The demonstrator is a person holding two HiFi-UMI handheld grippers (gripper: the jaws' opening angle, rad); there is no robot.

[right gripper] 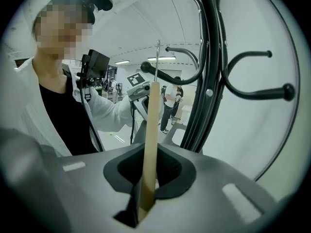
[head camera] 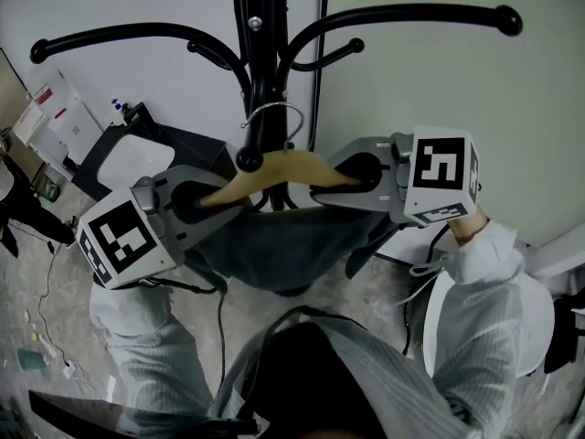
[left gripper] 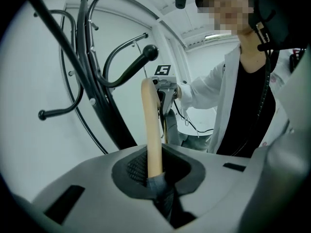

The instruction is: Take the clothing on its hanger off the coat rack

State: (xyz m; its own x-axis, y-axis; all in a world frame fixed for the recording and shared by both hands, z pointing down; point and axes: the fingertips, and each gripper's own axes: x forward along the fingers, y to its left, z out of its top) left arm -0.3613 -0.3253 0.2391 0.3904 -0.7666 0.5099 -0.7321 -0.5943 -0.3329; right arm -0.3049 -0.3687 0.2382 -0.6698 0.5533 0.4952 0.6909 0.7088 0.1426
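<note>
A wooden hanger hangs by its metal hook on a knobbed peg of the black coat rack. Dark grey clothing droops below it. My left gripper is shut on the hanger's left end, where the wood and a fold of the cloth sit between the jaws. My right gripper is shut on the right end, with the wooden arm running up from its jaws to the hook. Both grippers are level with the hanger, on either side of the pole.
The rack's curved arms spread above and beside the hanger. A white wall stands close behind. A black box with a white pad is on the floor at left, a white stool at right, and cables trail below.
</note>
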